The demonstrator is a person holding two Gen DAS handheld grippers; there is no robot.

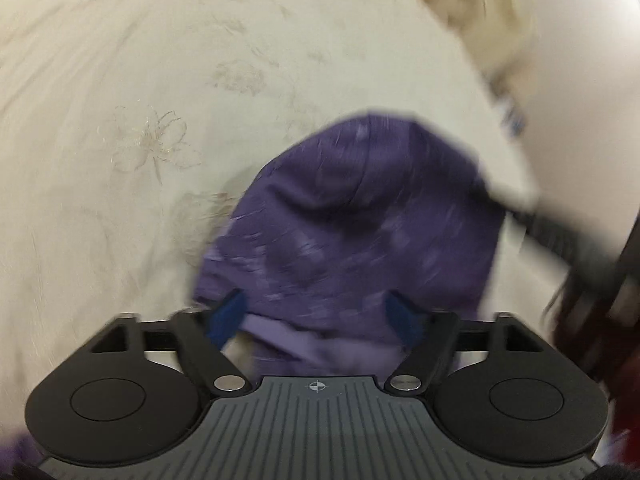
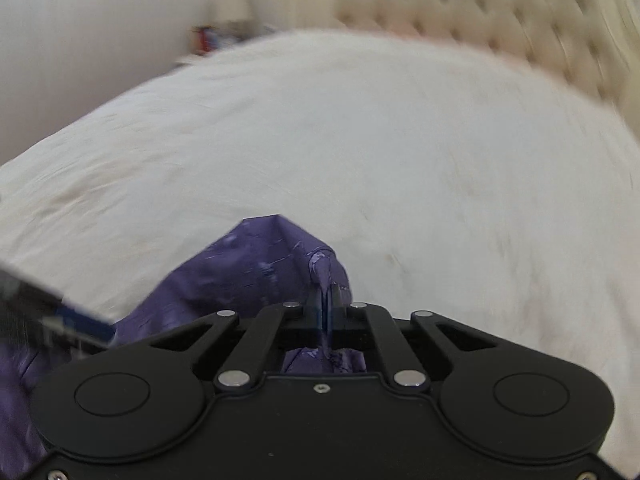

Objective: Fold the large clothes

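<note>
A cream bedspread (image 1: 120, 80) with faint flower stitching fills most of both views, and a tufted headboard (image 2: 460, 12) is seen at the far end of the bed, with a pale wall (image 2: 80, 20) and a blurry lamp (image 2: 232, 4) off to one side. Pretty much everything is smeared by motion blur.

The purple garment (image 1: 352, 216) is bunched up on the bedspread close to the near edge, partly lifted off it.

The left gripper (image 1: 320, 316) is angled down over the heap, jaws spread wide. The blue pads (image 1: 228, 316) are set either side of the cloth and nothing is pinched between them; the fabric is just seen in the gap.

The right gripper (image 2: 327, 300) is also tilted downward, jaws clamped tight on a raised fold of the purple garment (image 2: 248, 272), which is pulled up into a peak ahead of the fingertips. In its view, the left gripper's blurred dark body is caught at the left edge.
</note>
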